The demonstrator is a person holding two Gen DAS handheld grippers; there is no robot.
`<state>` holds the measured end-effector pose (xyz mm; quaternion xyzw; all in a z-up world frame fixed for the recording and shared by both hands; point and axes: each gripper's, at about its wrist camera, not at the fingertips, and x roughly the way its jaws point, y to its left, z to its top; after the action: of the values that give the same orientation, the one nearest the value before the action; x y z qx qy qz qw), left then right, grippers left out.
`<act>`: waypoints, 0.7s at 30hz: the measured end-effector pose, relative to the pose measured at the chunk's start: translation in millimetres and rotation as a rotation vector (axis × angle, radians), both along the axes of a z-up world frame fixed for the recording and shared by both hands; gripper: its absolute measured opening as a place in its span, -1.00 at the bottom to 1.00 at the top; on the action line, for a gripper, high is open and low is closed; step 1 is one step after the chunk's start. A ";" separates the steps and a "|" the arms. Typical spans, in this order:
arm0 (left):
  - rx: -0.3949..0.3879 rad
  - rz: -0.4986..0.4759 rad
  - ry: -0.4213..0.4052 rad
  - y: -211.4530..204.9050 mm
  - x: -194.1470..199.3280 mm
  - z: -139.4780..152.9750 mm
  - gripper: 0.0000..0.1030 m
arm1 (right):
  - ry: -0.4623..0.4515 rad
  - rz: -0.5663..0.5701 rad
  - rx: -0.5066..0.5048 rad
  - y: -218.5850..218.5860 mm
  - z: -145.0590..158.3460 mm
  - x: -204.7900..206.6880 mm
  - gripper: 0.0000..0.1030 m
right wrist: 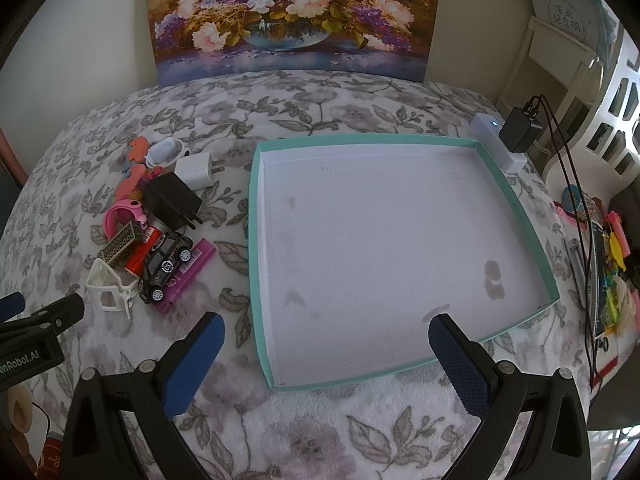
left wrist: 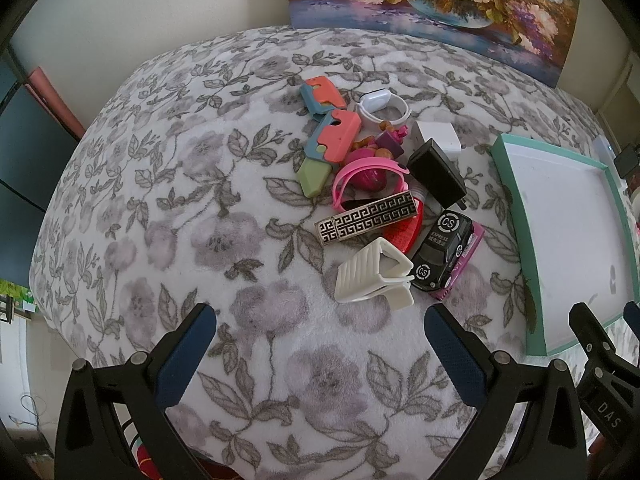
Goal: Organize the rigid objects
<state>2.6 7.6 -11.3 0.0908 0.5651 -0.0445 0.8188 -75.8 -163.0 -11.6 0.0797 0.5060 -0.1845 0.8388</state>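
The left gripper (left wrist: 320,356) hangs above the flowered blanket (left wrist: 168,216) with its two blue-padded fingers spread wide and nothing between them. Just ahead of it, a little toward its right finger, lies the heap of small things. Nearest to the fingertips is a white ribbed clip (left wrist: 374,276). Touching the clip on its right is a black toy car (left wrist: 442,254), which lies on a flat pink card (left wrist: 466,258). Behind the clip there is a bar with a black and silver key pattern (left wrist: 368,220), which rests on a red piece (left wrist: 402,234). Further ahead lie a pink band (left wrist: 370,178), a black charger (left wrist: 438,174), a white charger (left wrist: 438,136), two orange and blue folding toys (left wrist: 332,132) and a white ring-shaped thing (left wrist: 384,104).

The right gripper (right wrist: 326,360) is also wide open and holds nothing. Its right finger hangs over the near corner of the teal-edged tray (right wrist: 256,216), and its left finger is over the blanket just beside the tray's near left wall. The tray's white floor is bare, with some faint stains. The heap is ahead of this gripper on its left, near the tray but not touching it. At the far edge of the blanket stands a flower painting (right wrist: 296,16).
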 end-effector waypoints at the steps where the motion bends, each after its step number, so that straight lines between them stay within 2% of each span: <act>1: 0.000 0.000 0.000 0.0 0.1 0.0 1.00 | 0.000 0.000 0.000 0.0 0.0 0.0 1.00; 8: -0.039 0.051 0.025 6.9 8.4 3.9 1.00 | -0.066 -0.003 0.067 1.7 13.9 4.5 1.00; 13: -0.071 0.119 0.007 15.8 24.1 23.2 1.00 | -0.080 0.033 0.051 16.2 34.6 32.5 1.00; 17: -0.064 0.169 0.008 15.0 39.4 31.1 1.00 | -0.062 0.028 0.105 20.6 38.6 60.6 1.00; 21: -0.072 0.187 0.015 11.4 47.8 26.5 1.00 | -0.036 -0.002 0.144 21.7 32.9 81.7 1.00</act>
<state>50.4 19.0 15.3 0.0075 0.5752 0.0112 0.8179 5.9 -141.4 21.3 0.1438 0.5027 -0.1469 0.8397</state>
